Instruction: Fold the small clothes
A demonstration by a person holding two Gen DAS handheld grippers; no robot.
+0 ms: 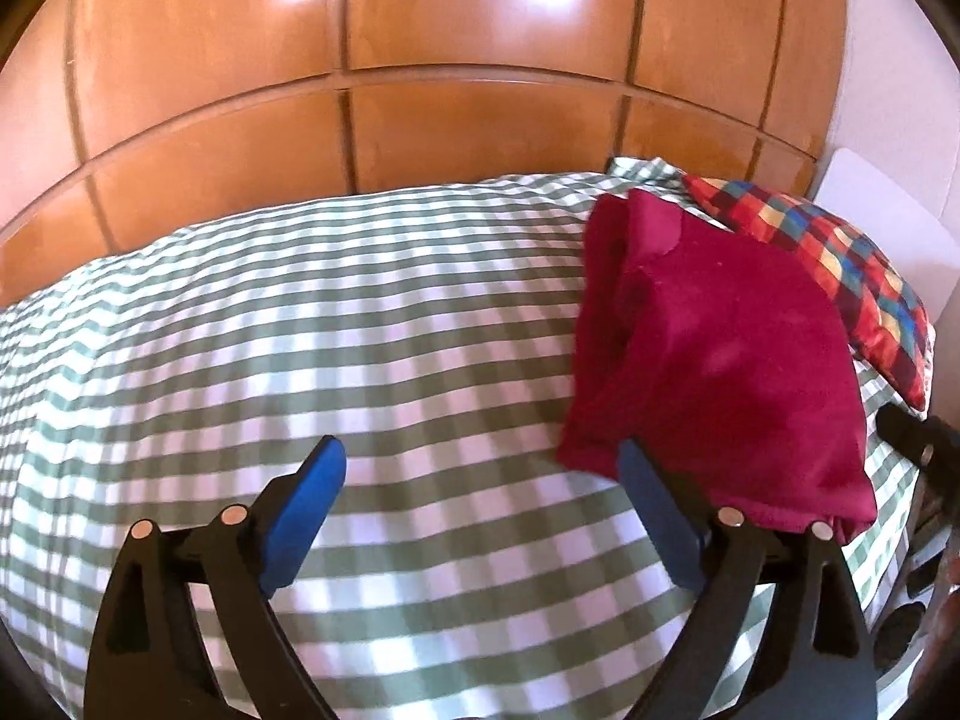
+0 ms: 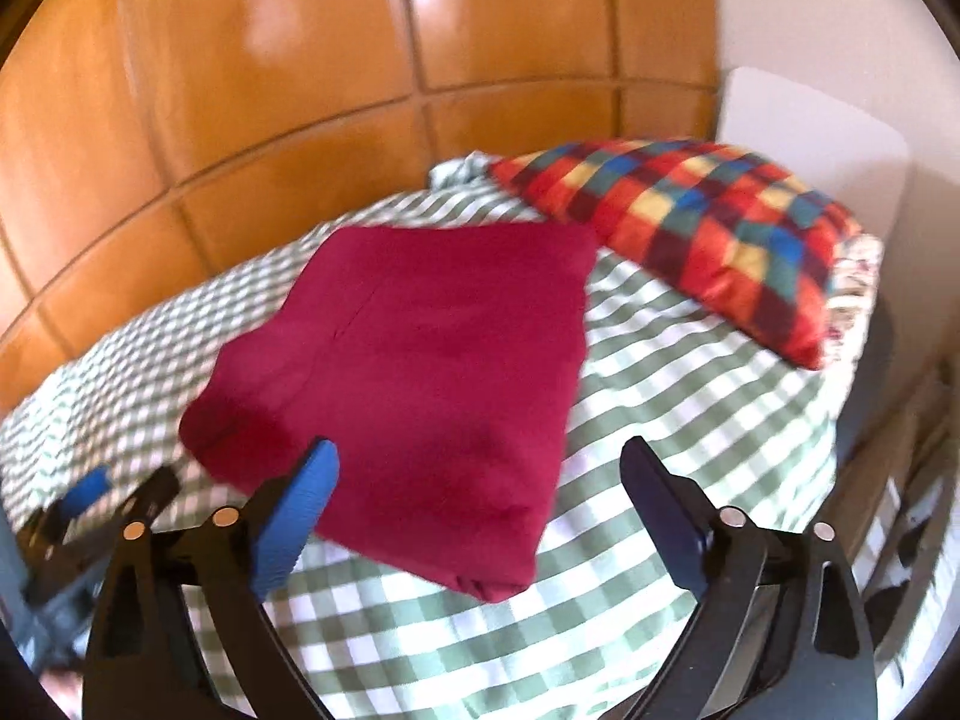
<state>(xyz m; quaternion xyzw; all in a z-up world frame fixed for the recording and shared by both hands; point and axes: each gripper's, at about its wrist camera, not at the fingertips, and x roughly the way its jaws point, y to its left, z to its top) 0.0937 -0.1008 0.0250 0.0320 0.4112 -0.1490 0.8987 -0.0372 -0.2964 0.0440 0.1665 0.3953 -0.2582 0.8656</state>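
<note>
Left wrist view. Nearest the camera is the left tool, jaws spread wide, with nothing pinched. Bare green-and-white checked bed cover shows between its blue pads. The folded crimson garment lies flat on the bed, ahead and to the right of this tool. The garment's near left corner sits just behind the right pad; contact there cannot be judged. Beyond the garment, to the far right, a multicoloured checked pillow rests on the bed, its edge just beside the garment's far side. Orange-brown wooden wardrobe panels stand behind the bed. A dark part of the other tool shows at the right edge.

Right wrist view. Nearest the camera is the right tool, jaws likewise spread wide and pinching nothing. The crimson garment lies ahead and to the left of centre, its near edge reaching down between the pads on the left side; the left pad overlaps it in the picture, and contact is not clear. Checked cover fills the rest of the gap. The left tool appears blurred at lower left, beside the garment's near left corner. The pillow lies ahead to the right, close to the garment's far right corner. A white panel stands behind the pillow.
</note>
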